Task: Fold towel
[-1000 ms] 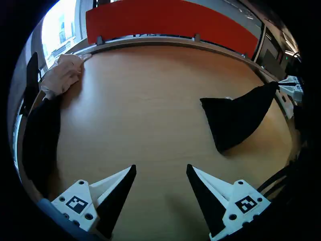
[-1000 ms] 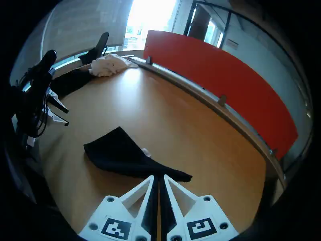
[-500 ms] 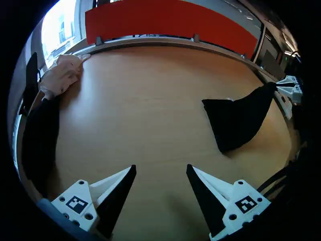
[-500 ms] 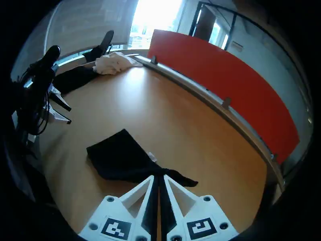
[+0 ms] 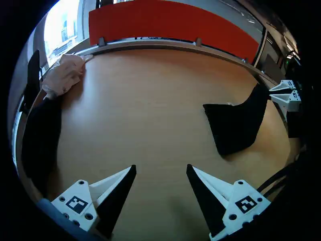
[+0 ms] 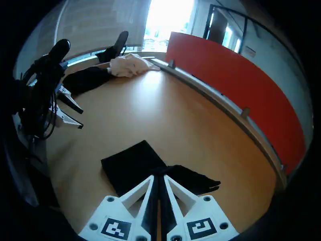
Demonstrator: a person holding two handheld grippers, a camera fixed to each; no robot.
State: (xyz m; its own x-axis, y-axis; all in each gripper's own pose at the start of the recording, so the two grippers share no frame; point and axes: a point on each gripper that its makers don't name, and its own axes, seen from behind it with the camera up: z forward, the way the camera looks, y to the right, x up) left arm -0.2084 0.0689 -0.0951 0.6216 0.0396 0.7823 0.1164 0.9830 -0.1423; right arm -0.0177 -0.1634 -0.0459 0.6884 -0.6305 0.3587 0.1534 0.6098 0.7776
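Right gripper point(image 6: 159, 178): clamped on black towel point(image 6: 132, 166) corner.
Left gripper point(image 5: 160, 168): spread, nothing held; towel at 3 o'clock.
Risk: bunching or slip, one corner only being pinched.

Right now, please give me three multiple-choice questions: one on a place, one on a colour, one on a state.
1. Where is the pale cloth? A. at the table's far corner B. on the floor C. in a basket
2. What colour is the towel? A. white B. black C. green
3. The right gripper is: A. open B. shut on the towel C. lying flat
Answers: A, it lies near the red panel; B, dark all over; B, both fingers pinch its raised corner.
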